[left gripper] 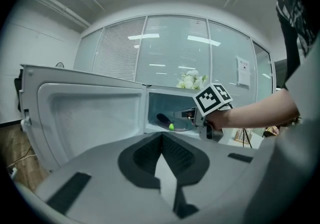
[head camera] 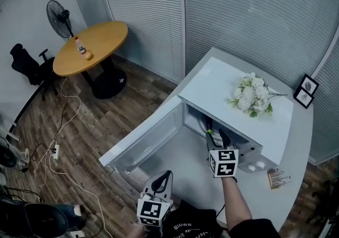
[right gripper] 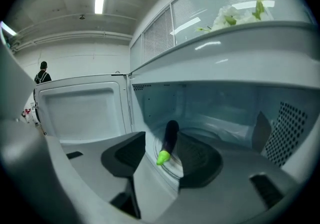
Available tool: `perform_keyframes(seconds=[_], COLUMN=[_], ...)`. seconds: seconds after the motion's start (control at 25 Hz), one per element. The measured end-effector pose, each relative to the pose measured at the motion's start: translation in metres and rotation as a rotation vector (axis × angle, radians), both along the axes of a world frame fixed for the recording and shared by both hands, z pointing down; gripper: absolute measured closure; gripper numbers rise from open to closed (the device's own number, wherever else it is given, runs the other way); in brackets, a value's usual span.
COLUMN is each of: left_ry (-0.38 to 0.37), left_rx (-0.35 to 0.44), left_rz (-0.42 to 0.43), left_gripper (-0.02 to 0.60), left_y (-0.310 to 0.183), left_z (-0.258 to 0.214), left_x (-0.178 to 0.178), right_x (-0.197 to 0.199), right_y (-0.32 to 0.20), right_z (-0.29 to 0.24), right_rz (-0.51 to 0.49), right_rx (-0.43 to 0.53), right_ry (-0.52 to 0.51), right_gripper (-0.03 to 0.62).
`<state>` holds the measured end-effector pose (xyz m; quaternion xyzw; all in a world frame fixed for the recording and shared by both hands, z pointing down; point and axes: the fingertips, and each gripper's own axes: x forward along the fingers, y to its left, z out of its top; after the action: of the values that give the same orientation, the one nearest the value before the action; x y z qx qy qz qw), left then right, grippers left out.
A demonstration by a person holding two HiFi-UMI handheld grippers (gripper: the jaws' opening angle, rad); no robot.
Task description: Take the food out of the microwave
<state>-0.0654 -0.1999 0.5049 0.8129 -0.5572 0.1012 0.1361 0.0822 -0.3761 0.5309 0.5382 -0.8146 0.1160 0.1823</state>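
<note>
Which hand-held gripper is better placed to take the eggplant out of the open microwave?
Right. The right hand-held gripper is at the microwave mouth, jaws open, with the eggplant lined up between them. The left hand-held gripper is outside, beside the door, jaws together.

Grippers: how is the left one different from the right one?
The left gripper's jaws are together; the right gripper's jaws stand apart, lined up on the eggplant. The left gripper is outside the microwave; the right gripper reaches into it. Both carry a marker cube.
</note>
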Motion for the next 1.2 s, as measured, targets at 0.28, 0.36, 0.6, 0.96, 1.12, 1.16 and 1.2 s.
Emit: perform_keyframes(seconds=[0.28,0.36,0.6,0.96,1.12,1.16,1.2], left_ry=[-0.010,-0.013,-0.024,-0.026,-0.027,-0.025,-0.023], left_rx=[-0.024,-0.028,-0.039,-0.076,-0.091,-0.095,-0.099], left_rz=[-0.015,-0.020,-0.030,-0.044,-0.037,-0.035,-0.034], left_gripper=[0.574,0.574,0.574,0.574,0.574,0.574,0.574], left_y=[0.001,0.001,0.000,0.007,0.011,0.011,0.012], left_z=[0.007,0.008,0.010,0.019,0.024,0.025,0.026], left_x=[-0.007,-0.008,-0.014,-0.016,-0.015,-0.014,-0.014], right_x=[-0.002,-0.003,-0.007,-0.004,-0.006,-0.005,-0.006], right_y=[-0.023,-0.030,-0.044,-0.062,-0.069,-0.070,-0.070], right_z=[0.018,0.023,0.040,0.057,0.062,0.063,0.065], right_rz=[-0.005,-0.005,0.003,0.024,0.036,0.040,0.041], right_rx=[-0.045,-0.057,-0.097,-0.166,-0.178,-0.184,-0.191], right_ry=[0.013,0.022,0.035,0.013,0.069,0.081,0.095], right_gripper=[0.405,0.405,0.405,0.405,0.405,0.406,0.405])
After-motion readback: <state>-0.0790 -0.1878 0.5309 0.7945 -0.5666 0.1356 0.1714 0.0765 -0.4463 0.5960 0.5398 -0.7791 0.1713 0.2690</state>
